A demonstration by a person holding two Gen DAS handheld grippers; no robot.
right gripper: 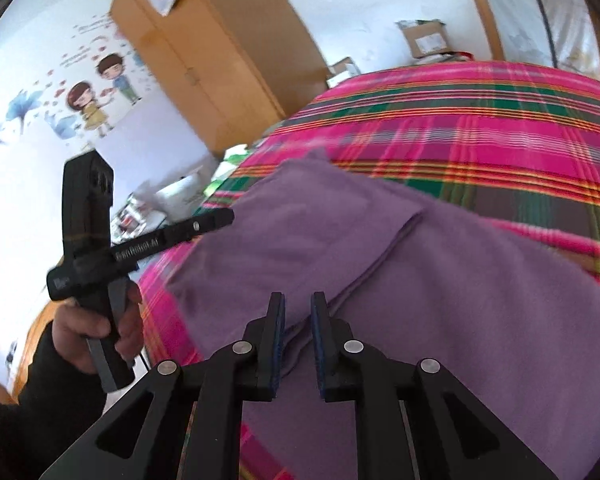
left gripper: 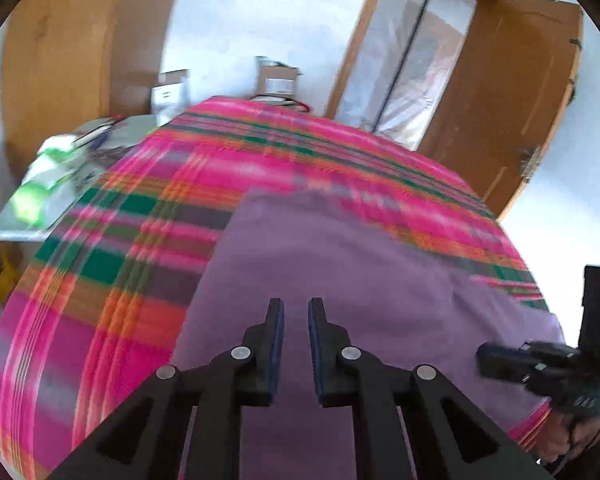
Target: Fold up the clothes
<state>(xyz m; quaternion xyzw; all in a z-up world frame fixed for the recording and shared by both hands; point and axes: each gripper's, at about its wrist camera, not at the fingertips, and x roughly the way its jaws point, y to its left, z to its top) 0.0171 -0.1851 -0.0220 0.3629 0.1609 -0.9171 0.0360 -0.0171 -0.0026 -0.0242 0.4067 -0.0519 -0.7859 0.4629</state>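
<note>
A purple garment (left gripper: 340, 260) lies spread on a pink, green and orange plaid bedspread (left gripper: 120, 220). In the right wrist view one part of the purple garment (right gripper: 460, 280) is folded over into a layered flap (right gripper: 320, 208). My left gripper (left gripper: 296, 308) hovers over the cloth, its jaws a narrow gap apart with nothing pinched. My right gripper (right gripper: 298, 304) is open by a similar small gap above a fold edge, and cloth shows through the gap. The right gripper (left gripper: 484, 356) shows at the lower right of the left wrist view. A hand holds the left gripper (right gripper: 226, 217) at the garment's left edge.
A wooden wardrobe (right gripper: 204, 60) stands beyond the bed's left side, with white bags and clutter (left gripper: 60, 172) on the floor beside the bed. Cardboard boxes (left gripper: 276, 80) sit past the far end. An open wooden door (left gripper: 500, 100) is at the right. Cartoon stickers (right gripper: 88, 104) decorate the wall.
</note>
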